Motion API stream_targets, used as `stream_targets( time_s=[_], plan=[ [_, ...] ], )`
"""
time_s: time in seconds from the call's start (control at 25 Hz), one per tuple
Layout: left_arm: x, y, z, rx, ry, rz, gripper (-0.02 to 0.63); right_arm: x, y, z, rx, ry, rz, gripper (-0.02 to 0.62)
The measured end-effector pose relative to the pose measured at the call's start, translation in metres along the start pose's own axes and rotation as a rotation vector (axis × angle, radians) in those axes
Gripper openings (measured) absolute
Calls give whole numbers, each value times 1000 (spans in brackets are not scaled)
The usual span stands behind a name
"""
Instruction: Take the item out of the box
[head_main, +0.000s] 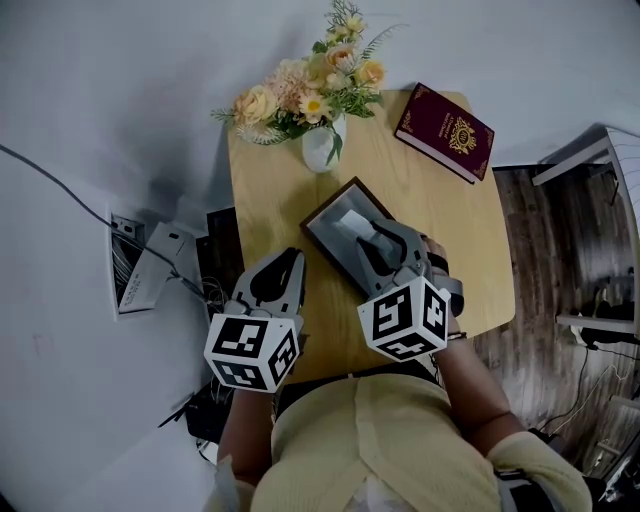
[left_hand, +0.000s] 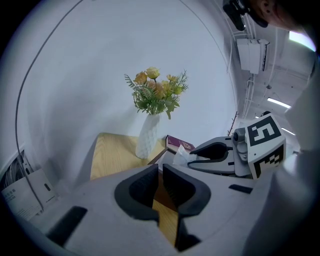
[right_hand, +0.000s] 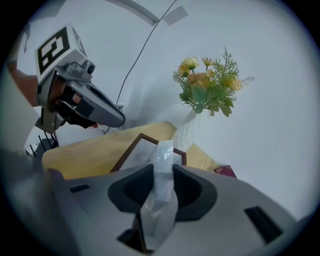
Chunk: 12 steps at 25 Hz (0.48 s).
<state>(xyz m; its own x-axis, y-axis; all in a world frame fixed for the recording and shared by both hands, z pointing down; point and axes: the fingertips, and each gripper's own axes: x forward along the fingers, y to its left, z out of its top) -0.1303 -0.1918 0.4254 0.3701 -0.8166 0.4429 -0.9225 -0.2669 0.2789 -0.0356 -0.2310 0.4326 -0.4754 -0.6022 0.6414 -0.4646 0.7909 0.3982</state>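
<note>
One tissue (right_hand: 164, 151) stands out of the box (right_hand: 135, 153) at frame centre, pinched in the jaws of the right gripper (right_hand: 163, 174), while the left gripper (left_hand: 161, 181) is closed to a slit, empty; extraction looks begun, and next calls for a steady upward pull.

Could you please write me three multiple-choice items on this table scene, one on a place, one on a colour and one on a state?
1. Where does the maroon hardcover book lie?
A. At the far right corner of the light wooden table
B. Inside the box
C. On the floor

2. What colour is the ribbed ceramic vase?
A. Black
B. White
C. Red

3. What is the right gripper doing?
A. Standing open and empty
B. Gripping the book
C. Pinching the white tissue from the dark-framed tissue box

Answers: 1 A, the head view shows it there; 2 B, all views show it white; 3 C, its pads press the tissue.
</note>
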Motion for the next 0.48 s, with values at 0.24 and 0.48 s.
stream_targets(
  time_s=[0.24, 0.48],
  plan=[
    [-8, -3, 5, 14, -19, -14, 31, -12, 1, 5, 19, -16, -28, 127],
    [-15, -7, 9, 33, -33, -26, 31, -25, 1, 10, 59, -41, -51, 127]
  ],
)
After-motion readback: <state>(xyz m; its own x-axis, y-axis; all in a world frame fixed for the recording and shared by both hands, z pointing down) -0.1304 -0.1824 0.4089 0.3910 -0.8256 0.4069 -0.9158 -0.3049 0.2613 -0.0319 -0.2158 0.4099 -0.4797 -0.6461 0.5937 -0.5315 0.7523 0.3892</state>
